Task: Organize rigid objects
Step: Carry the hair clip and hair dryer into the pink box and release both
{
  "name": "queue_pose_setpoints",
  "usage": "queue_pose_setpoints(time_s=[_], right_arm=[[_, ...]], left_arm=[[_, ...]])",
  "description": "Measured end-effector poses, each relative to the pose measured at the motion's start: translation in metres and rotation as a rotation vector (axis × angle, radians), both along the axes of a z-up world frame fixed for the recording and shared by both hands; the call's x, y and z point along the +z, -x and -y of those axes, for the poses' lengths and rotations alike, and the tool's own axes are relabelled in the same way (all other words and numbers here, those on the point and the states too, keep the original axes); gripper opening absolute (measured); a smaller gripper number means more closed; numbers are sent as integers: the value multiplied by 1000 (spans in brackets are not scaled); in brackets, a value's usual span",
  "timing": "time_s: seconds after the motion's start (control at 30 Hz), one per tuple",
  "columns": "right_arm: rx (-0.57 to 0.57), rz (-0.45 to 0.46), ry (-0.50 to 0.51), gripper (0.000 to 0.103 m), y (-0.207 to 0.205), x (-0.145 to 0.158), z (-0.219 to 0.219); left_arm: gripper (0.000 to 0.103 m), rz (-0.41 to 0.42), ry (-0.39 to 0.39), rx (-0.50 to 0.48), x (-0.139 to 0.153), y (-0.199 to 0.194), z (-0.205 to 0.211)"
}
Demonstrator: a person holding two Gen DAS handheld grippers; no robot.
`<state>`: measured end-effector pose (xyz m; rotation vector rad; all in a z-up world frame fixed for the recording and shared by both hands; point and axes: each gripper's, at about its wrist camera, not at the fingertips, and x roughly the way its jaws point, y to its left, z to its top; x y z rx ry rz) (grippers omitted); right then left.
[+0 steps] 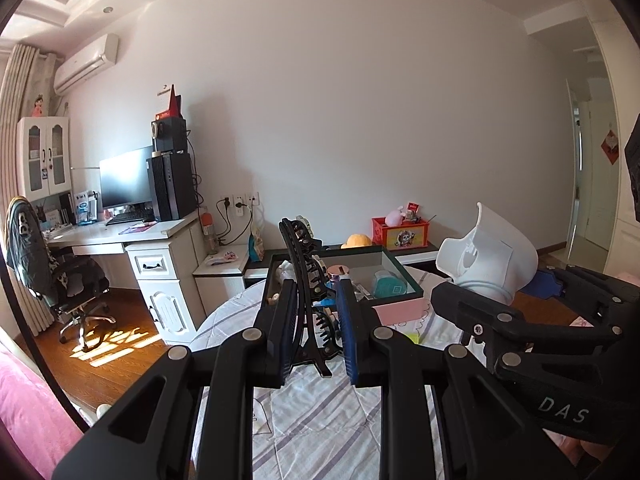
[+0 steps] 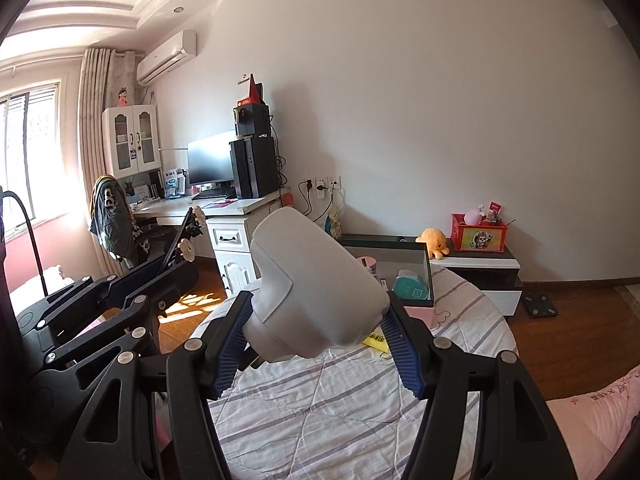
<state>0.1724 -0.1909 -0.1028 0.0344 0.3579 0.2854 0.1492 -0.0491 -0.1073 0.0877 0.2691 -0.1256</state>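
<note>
Carrying hair claw [image 1: 306, 292] clamped in left gripper [image 1: 316, 328] and white holder [image 2: 316, 292] pinched in right gripper [image 2: 316, 340] toward box [image 1: 404, 280], keeping both level over its far-edge rim.

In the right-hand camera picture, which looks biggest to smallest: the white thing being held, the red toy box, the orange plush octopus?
As they appear in that view:
1. white holder, though it sits nearest the lens, so its lead is exaggerated
2. red toy box
3. orange plush octopus

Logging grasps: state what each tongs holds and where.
Left tongs grip a black hair claw clip near its hinged lower end. Right tongs clamp a white plastic housing across its narrower base.
</note>
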Motion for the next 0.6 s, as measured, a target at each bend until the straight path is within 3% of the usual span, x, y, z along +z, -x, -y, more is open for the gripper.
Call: queue_pose_setpoints(time_s=[0.3,0.6], right_arm=[[-5,-47,63,65,-115,-9,7],[-15,-152,112,65,-256,-40,11]], left_arm=[[20,-119,-37,-49,-15,-143,12],[20,-318,-62,-51,-55,-302,22]])
